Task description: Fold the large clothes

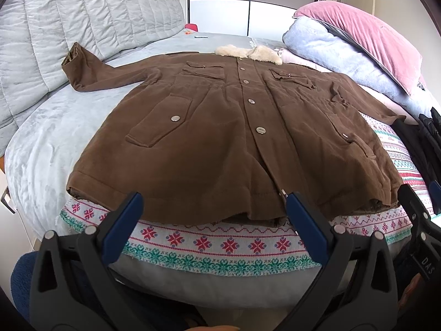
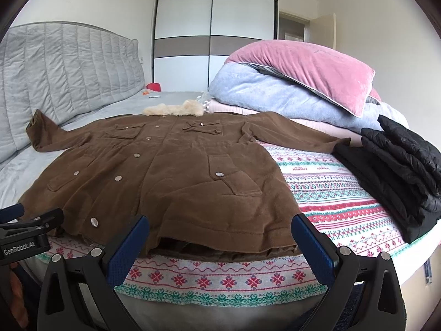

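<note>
Corduroy-ish brown coat (image 1: 234, 138) w/ fleecy collar flat; both grippers (image 1: 213, 207) (image 2: 220, 229) wide open, empty.

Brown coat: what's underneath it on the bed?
The brown coat lies on a patterned knit blanket, which shows along the hem and to its right. Whatever lies beneath the coat's middle is covered.

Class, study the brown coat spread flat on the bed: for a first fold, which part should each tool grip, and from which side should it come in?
Probably the hem corners of the brown coat. The left tool and right tool are both open at the near edge, and the hem lifts slightly off the patterned blanket there, leaving a gap for a finger. Come in low from the near side.
</note>
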Motion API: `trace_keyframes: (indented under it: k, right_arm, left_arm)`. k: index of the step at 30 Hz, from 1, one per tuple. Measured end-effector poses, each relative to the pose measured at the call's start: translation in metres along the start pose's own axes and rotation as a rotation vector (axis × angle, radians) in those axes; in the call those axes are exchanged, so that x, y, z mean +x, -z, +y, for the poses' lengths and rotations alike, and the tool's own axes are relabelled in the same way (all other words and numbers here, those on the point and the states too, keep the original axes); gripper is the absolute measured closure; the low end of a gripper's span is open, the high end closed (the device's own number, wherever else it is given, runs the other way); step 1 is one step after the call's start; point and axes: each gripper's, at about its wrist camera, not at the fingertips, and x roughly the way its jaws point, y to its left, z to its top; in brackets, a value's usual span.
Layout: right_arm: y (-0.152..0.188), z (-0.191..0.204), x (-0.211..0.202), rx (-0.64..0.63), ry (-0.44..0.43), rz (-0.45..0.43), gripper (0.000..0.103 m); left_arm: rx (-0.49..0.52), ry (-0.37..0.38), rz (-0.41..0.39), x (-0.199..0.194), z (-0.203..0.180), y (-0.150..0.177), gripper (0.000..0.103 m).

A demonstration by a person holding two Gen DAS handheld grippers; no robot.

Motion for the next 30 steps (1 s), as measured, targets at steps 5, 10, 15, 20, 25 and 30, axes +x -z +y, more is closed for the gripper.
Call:
trace_keyframes:
  k: [5,10,15,20,25,30]
  right_arm:
    - [-0.006,-0.036,0.002,0.106,-0.028,0.003,0.0]
    - [-0.005,-0.096,0.02,0.266,-0.031,0.107,0.0]
    - [0.005,-0.144,0.039,0.416,-0.101,0.205,0.0]
    - [0.013,-0.152,0.059,0.497,-0.122,0.272,0.003]
    - [0.028,-0.155,0.088,0.616,-0.177,0.331,0.003]
    - [0.026,-0.142,0.106,0.599,-0.181,0.392,0.044]
  left_arm:
    - [-0.036,0.019,-0.008,0.003,0.013,-0.004,0.0]
    - [-0.127,0.016,-0.028,0.009,0.061,-0.008,0.0]
    - [-0.322,0.044,-0.018,0.016,0.13,-0.001,0.0]
    - [-0.352,0.101,0.038,0.026,0.15,0.0,0.0]
    - [-0.394,0.179,0.131,0.04,0.153,0.0,0.0]
    - [-0.416,0.128,0.129,0.037,0.156,-0.006,0.0]
